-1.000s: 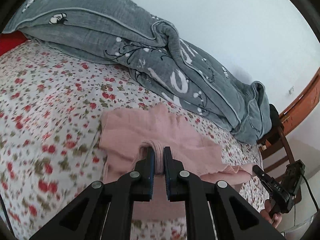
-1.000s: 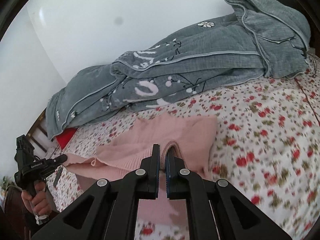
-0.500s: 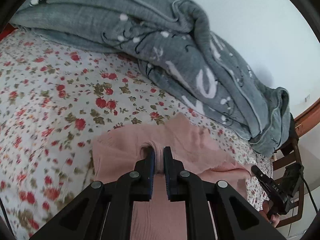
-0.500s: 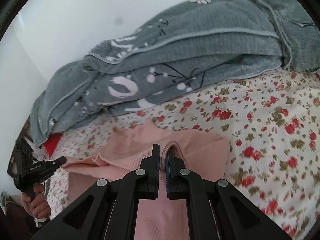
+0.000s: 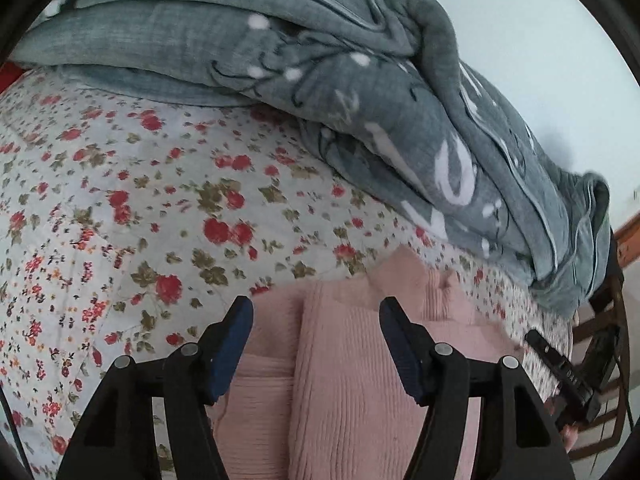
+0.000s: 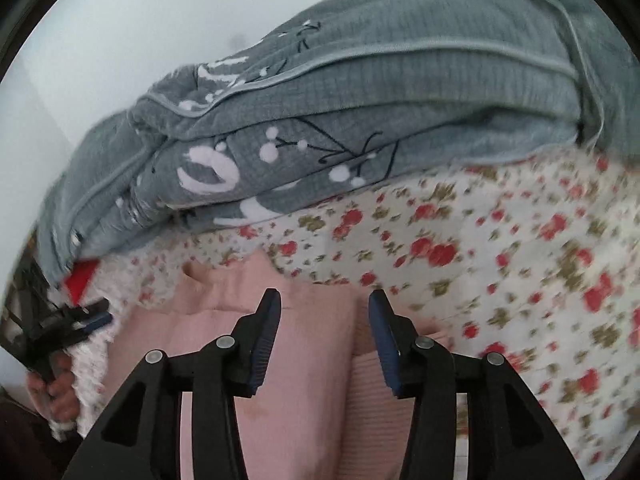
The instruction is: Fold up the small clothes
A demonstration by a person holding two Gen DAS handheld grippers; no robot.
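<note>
Both grippers, left gripper [image 5: 316, 344] and right gripper [image 6: 322, 326], hang released with jaws spread over the pink knit garment [image 5: 352, 392], which lies doubled on the floral bedsheet [image 5: 160, 208]. One fold looks laid (edges seem uneven); further folds likely remain. A grey quilt [image 5: 360, 92] is heaped at 12 o'clock.

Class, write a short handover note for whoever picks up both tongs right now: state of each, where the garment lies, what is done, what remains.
Left tongs: open, holding nothing, over the pink garment.
Right tongs: open, holding nothing, over the same garment.
The garment lies on the floral sheet, in front of the grey quilt.
Done: one fold laid; a doubled layer shows.
Left: probably further folds and smoothing; how many I cannot tell.
</note>
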